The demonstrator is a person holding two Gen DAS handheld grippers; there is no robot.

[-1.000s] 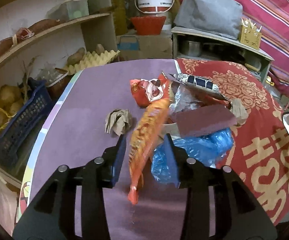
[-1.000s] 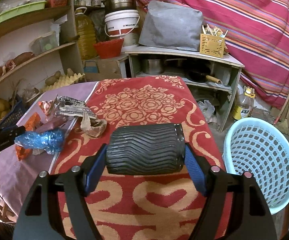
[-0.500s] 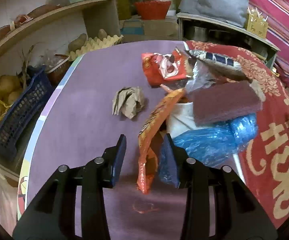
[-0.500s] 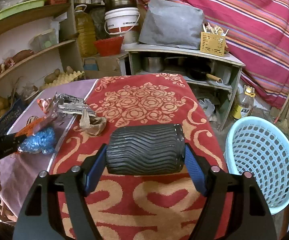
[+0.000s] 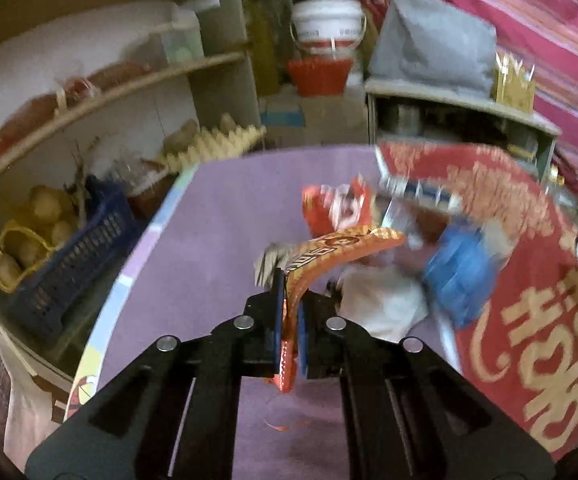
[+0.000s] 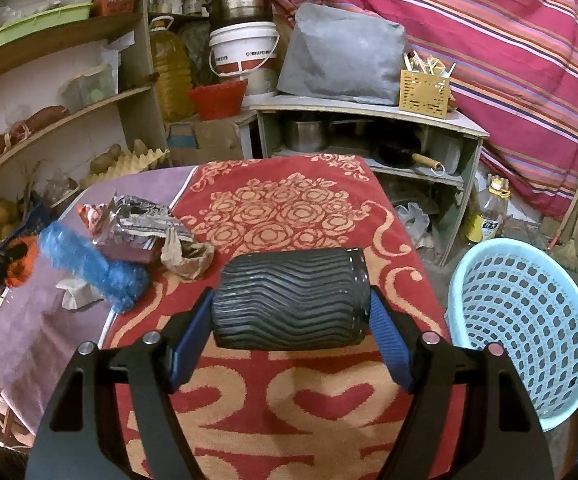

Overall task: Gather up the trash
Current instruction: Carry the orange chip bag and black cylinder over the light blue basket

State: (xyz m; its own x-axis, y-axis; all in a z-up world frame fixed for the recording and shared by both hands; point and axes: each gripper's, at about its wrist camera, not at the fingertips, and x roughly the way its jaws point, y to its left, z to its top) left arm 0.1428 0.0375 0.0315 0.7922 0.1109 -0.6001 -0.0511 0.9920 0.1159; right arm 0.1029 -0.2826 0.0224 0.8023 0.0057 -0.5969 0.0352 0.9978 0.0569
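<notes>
My left gripper (image 5: 289,320) is shut on a long orange snack wrapper (image 5: 329,252), which bends up and to the right out of the pads, lifted off the purple cloth. A blue plastic bag (image 5: 457,272) trails beside it, blurred. A red wrapper (image 5: 337,208), a white scrap (image 5: 381,300) and a crumpled brown paper (image 5: 267,260) lie behind. My right gripper (image 6: 291,320) is shut on a black ribbed cup (image 6: 289,298), held sideways above the red patterned cloth (image 6: 281,208). In the right wrist view the blue plastic bag (image 6: 93,268) hangs in the air at the left.
A light blue laundry basket (image 6: 529,320) stands on the floor at the right of the table. A foil wrapper (image 6: 141,216) and torn brown paper (image 6: 187,256) lie on the table. Shelves with a dark blue crate (image 5: 73,256) of potatoes run along the left.
The left jaws closed on the orange wrapper and lifted it; the blue bag came up with it. The right gripper and its cup have stayed still.
</notes>
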